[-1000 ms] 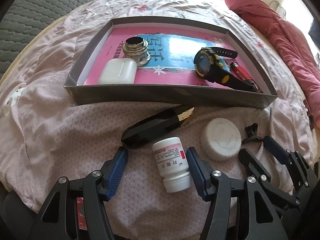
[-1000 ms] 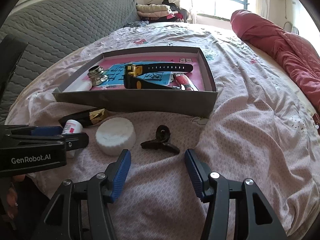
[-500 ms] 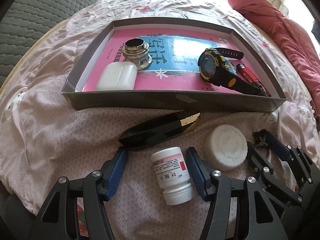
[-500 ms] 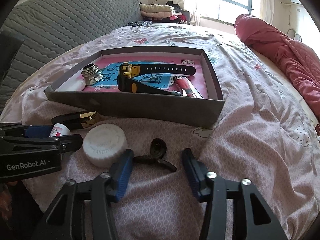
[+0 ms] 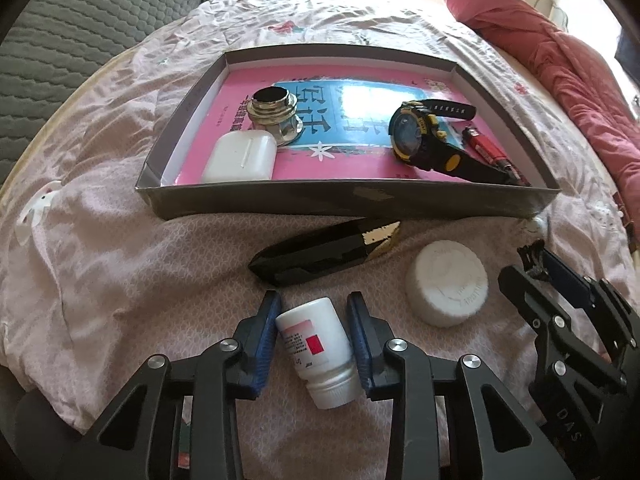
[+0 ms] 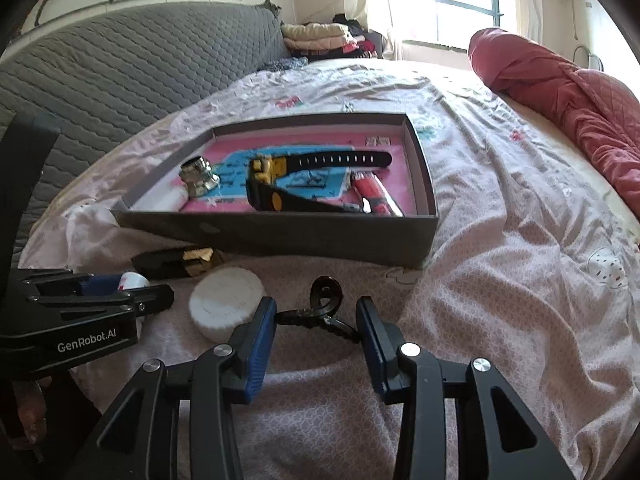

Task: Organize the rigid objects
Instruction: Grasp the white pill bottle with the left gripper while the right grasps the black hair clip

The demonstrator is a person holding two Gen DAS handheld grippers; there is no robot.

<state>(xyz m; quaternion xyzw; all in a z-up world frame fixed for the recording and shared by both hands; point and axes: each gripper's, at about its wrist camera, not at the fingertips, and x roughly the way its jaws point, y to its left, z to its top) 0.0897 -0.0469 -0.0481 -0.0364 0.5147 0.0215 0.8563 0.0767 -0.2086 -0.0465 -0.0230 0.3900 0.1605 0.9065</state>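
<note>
Your left gripper [image 5: 314,330] is closing its jaws on the white pill bottle [image 5: 316,350], which lies on the pink bedsheet [image 5: 120,264] just short of the grey tray [image 5: 348,202], both blue pads against its sides. Your right gripper [image 6: 316,330] has its fingers set apart around the black hair clip [image 6: 320,312], the pads not visibly pressing it. The white round lid [image 5: 447,287] lies between the two grippers.

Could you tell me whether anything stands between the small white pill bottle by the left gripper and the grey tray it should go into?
Yes: the black faceted case lies across the bedsheet between the pill bottle and the tray; lifting over should clear it.
</note>
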